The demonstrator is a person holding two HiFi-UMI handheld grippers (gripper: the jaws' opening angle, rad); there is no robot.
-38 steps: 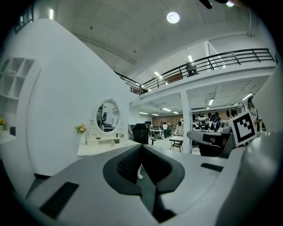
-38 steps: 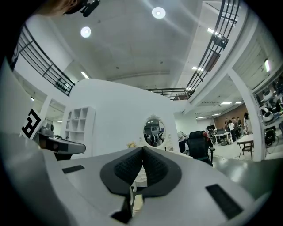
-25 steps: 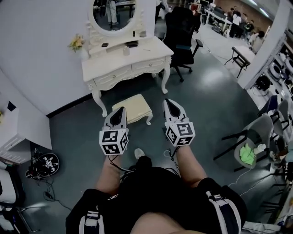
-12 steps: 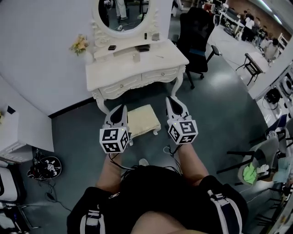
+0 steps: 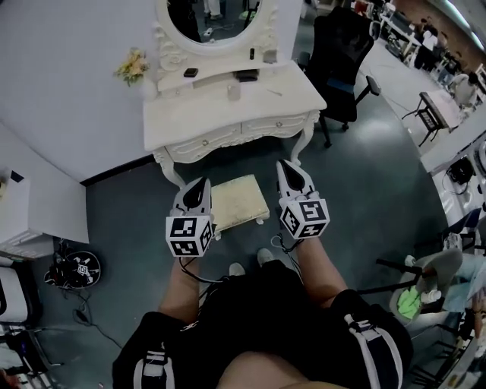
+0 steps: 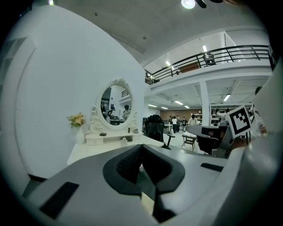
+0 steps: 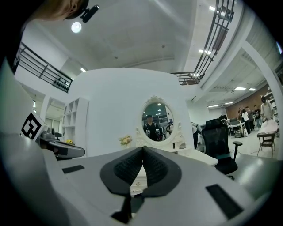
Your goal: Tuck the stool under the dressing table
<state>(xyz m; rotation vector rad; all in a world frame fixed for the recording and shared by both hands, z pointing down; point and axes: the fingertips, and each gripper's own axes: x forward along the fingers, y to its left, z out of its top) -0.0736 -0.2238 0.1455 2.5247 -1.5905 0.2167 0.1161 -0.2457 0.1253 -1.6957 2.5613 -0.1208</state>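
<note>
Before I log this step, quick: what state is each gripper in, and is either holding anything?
Left gripper: closed, holding nothing.
Right gripper: closed, holding nothing.

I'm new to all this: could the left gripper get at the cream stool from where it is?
Probably yes. The left gripper hangs shut just beside the stool with nothing between them. It seems held higher than the seat, so it would need lowering.

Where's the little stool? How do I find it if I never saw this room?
Look for the white dressing table with the oval mirror. On the grey floor just in front of it stands the stool. It is low, square and cream-coloured, unlike the tall black office chair beside the table.
</note>
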